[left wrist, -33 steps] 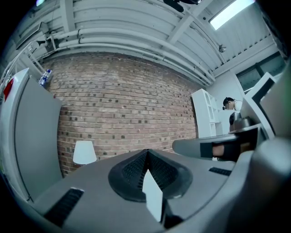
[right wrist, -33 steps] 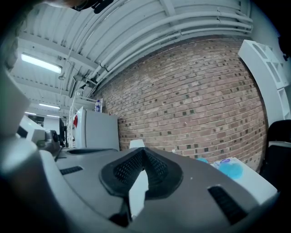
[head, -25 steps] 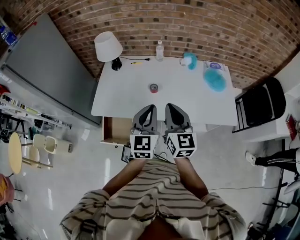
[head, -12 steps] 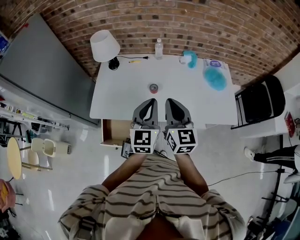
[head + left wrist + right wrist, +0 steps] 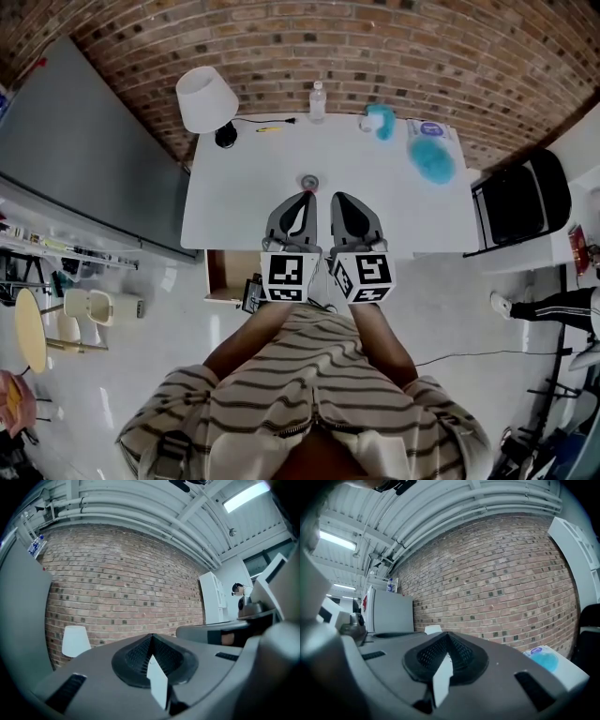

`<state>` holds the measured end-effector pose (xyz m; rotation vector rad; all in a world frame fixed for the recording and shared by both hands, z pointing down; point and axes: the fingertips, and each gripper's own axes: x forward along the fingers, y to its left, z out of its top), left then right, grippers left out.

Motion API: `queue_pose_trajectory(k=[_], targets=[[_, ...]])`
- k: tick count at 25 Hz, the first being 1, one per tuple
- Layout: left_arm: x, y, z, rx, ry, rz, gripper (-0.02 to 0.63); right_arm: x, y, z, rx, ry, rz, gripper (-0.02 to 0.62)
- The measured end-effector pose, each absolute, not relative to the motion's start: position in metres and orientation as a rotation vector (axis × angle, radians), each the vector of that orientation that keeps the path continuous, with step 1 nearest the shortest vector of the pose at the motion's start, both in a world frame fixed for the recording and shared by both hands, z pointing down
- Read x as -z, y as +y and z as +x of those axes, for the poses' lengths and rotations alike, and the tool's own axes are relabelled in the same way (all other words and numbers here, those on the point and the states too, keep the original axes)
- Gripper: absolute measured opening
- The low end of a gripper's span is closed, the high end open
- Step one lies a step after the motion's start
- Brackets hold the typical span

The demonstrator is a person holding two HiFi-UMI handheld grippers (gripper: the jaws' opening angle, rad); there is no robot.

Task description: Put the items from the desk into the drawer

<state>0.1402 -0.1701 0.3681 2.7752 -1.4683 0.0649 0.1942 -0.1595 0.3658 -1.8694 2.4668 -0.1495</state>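
Both tongs, left (image 5: 302, 200) and right (image 5: 340, 200), are pinched fully closed on nothing, side by side over the table's (image 5: 239, 202) near edge. Only the head view shows the small round item (image 5: 307, 180) just ahead of them and the open drawer (image 5: 230, 274) down-left. The right gripper view catches the blue pack (image 5: 544, 658).

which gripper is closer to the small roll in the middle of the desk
Left. In the head view the left gripper is just short of the small roll, nearly in line with it. The right gripper is off to the roll's right.
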Motion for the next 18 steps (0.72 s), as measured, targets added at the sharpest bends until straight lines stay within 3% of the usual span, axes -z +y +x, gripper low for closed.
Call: queue_pose_trajectory(k=[18], targets=[[-0.376, -0.21, 0.141, -0.047, -1.465, 2.76, 0.005, -0.367, -0.199, 0.198, 0.136, 2.474, -1.877, 0.011]])
